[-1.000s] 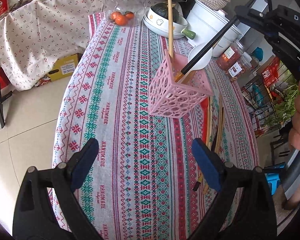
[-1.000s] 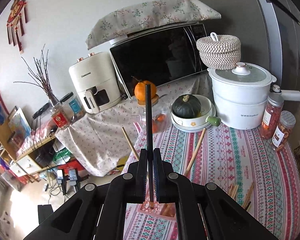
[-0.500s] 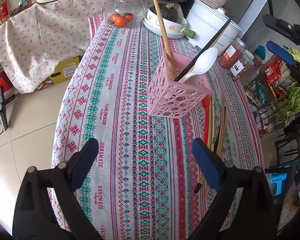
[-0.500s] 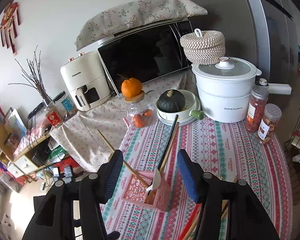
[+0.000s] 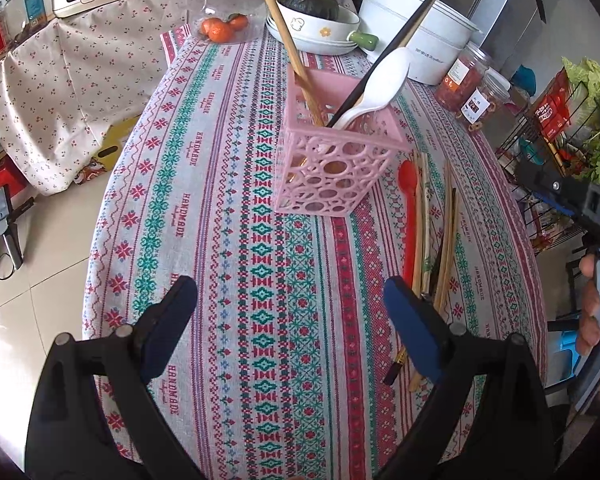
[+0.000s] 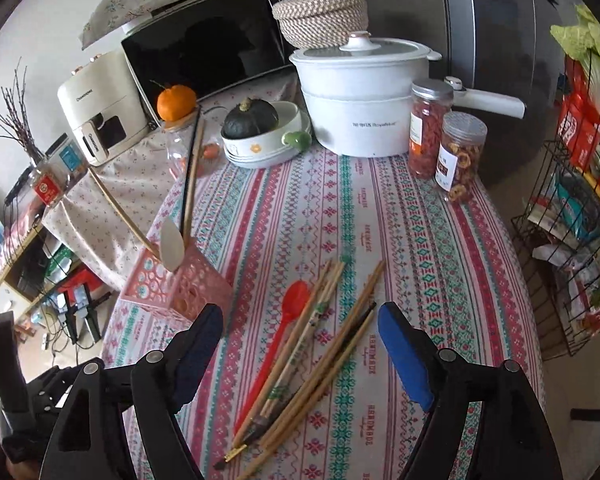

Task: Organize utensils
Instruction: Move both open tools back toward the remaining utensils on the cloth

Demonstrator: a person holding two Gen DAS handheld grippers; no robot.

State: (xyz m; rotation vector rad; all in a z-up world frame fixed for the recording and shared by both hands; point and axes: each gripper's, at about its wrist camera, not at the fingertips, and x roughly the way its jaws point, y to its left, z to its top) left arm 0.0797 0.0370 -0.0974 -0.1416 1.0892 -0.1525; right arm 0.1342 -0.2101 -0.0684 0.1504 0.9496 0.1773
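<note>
A pink lattice basket (image 5: pixel 336 168) stands on the patterned tablecloth (image 5: pixel 228 240); it also shows in the right wrist view (image 6: pixel 172 284). It holds a white spoon (image 5: pixel 380 84), a black chopstick (image 5: pixel 396 44) and wooden chopsticks (image 5: pixel 288 44). To its right lie a red spoon (image 6: pixel 284 320) and several loose chopsticks (image 6: pixel 328 340), also in the left wrist view (image 5: pixel 432 240). My left gripper (image 5: pixel 292 324) is open and empty, near the table's front. My right gripper (image 6: pixel 300 344) is open and empty, just above the loose chopsticks.
At the back stand a white pot (image 6: pixel 360 100), two jars (image 6: pixel 444 140), a bowl with a dark squash (image 6: pixel 260 128), a glass jar with oranges (image 5: pixel 224 24), a microwave (image 6: pixel 204 52) and an air fryer (image 6: pixel 100 116). A wire rack (image 6: pixel 572 220) stands on the right.
My right gripper opened and let go of the black chopstick, which now rests in the pink basket. It then swung down and right over the loose chopsticks. The left gripper barely moved.
</note>
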